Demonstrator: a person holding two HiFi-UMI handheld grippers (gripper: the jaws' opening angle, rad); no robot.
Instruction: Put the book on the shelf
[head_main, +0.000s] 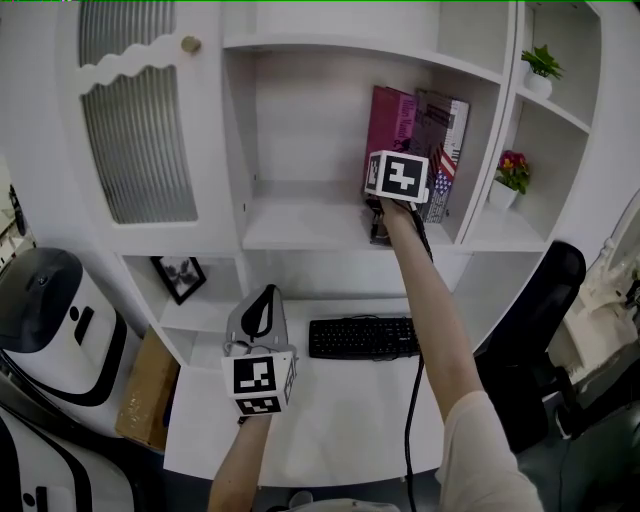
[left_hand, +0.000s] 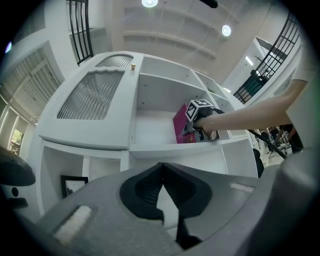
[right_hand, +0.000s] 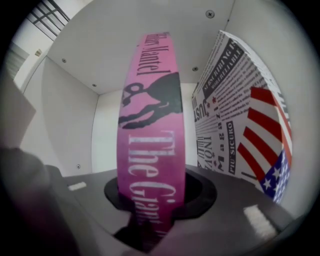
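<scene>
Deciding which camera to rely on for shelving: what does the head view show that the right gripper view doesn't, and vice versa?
Only the head view: the keyboard, the left gripper held low by the desk, and the green potted plant on a side shelf. Only the right gripper view: the right gripper with its jaws closed on the pink book at the spine, lettering readable. Both: the pink book inside the shelf compartment, with the flag-printed book to its right.

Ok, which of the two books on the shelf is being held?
The pink book: the right gripper is clamped on its spine. The newsprint-and-flag book stands free beside it.
</scene>
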